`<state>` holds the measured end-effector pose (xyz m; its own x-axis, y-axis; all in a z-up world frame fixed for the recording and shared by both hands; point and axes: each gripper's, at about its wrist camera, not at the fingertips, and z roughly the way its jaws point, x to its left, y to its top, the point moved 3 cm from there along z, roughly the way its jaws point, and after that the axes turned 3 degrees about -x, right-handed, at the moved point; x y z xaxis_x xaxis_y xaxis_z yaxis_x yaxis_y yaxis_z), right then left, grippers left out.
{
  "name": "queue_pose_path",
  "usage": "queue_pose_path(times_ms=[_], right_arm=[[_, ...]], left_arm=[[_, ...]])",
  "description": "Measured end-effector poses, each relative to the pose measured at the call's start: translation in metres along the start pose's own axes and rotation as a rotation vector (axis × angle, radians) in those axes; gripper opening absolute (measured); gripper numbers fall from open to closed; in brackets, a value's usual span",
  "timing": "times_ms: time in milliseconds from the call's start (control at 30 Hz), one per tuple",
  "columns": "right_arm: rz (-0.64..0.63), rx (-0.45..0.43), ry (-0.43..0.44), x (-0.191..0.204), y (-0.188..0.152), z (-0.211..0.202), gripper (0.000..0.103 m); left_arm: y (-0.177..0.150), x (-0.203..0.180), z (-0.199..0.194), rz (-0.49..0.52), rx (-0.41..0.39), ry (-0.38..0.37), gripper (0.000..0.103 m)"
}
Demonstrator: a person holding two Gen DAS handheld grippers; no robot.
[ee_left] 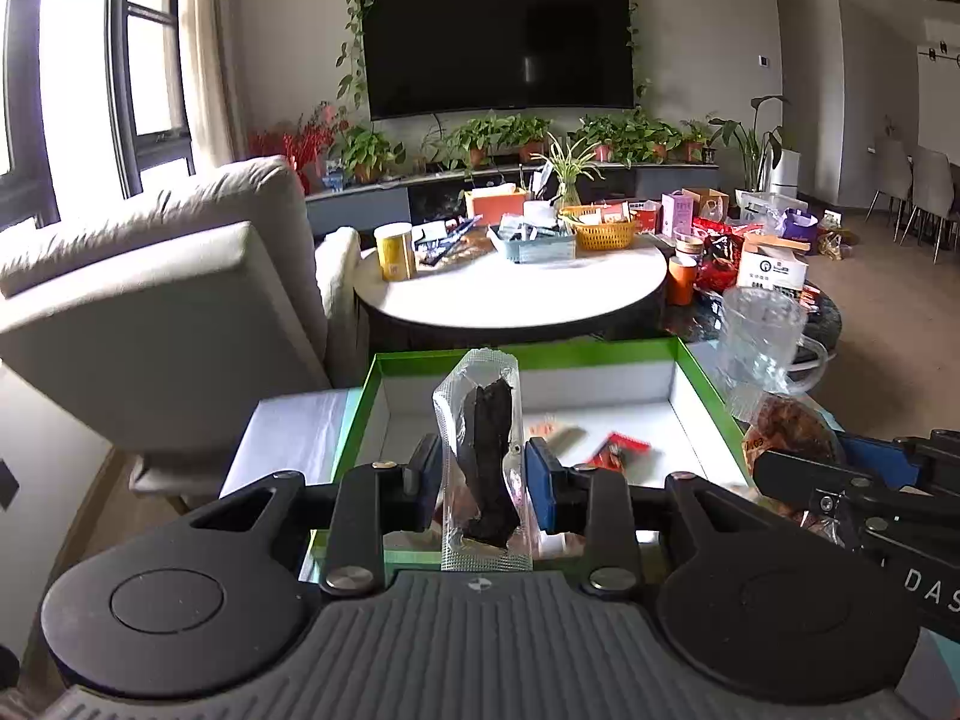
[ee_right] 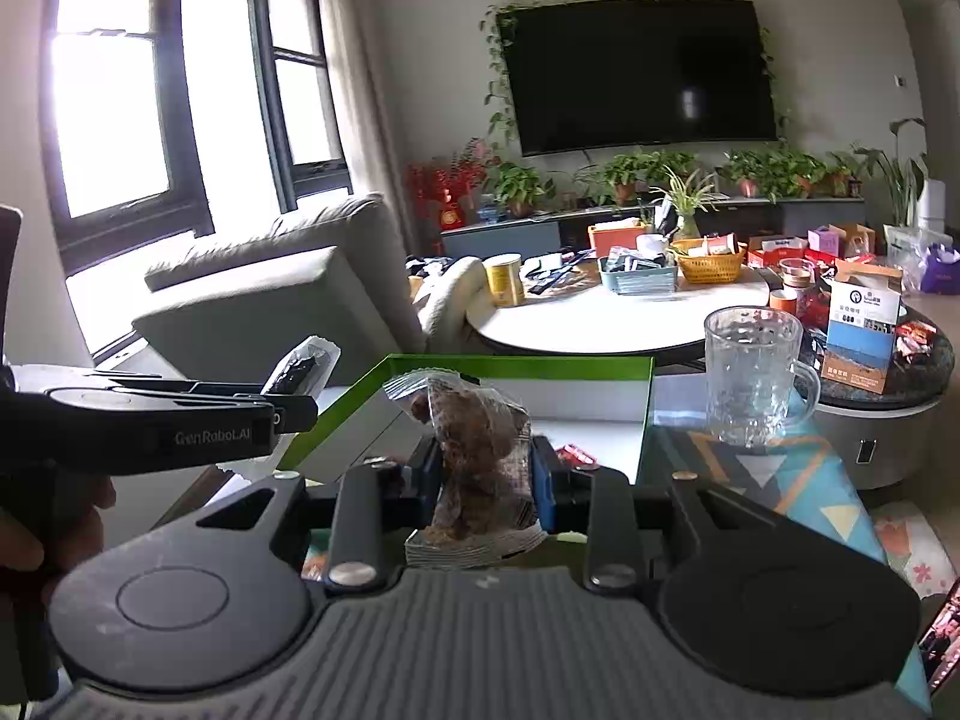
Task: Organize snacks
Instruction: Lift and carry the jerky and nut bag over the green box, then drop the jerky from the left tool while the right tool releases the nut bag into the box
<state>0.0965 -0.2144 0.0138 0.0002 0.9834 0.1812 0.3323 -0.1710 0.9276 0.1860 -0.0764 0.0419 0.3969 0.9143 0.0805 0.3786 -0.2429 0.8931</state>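
Note:
My left gripper (ee_left: 480,471) is shut on a clear packet with a dark snack (ee_left: 486,462) and holds it upright over the near edge of the green-rimmed box (ee_left: 522,354). Two small red snack packets (ee_left: 618,450) lie on the box's white floor. My right gripper (ee_right: 483,474) is shut on a clear packet with a brown snack (ee_right: 477,450), just above the box (ee_right: 516,363). In the left wrist view the right gripper (ee_left: 852,480) sits at the right with its brown packet (ee_left: 786,426). In the right wrist view the left gripper (ee_right: 180,420) is at the left with its dark packet (ee_right: 300,369).
A glass mug (ee_right: 753,378) stands on the patterned cloth (ee_right: 780,480) right of the box. Beyond is a round white table (ee_left: 510,294) with baskets, a yellow can and boxes. A beige sofa (ee_left: 150,276) is at the left.

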Motion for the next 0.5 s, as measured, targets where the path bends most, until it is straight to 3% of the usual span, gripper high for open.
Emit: queue_pose_path(times_ms=[333,500], right_arm=[[0.039,0.003,-0.023,-0.017,0.01,0.038,0.033],[0.038,0.039,-0.021,-0.018,0.004,0.056,0.033]], left_arm=[[0.01,0.002,0.052,0.003,0.012,0.007,0.028],[-0.006,0.002,0.077,0.0,0.07,-0.002,0.029]])
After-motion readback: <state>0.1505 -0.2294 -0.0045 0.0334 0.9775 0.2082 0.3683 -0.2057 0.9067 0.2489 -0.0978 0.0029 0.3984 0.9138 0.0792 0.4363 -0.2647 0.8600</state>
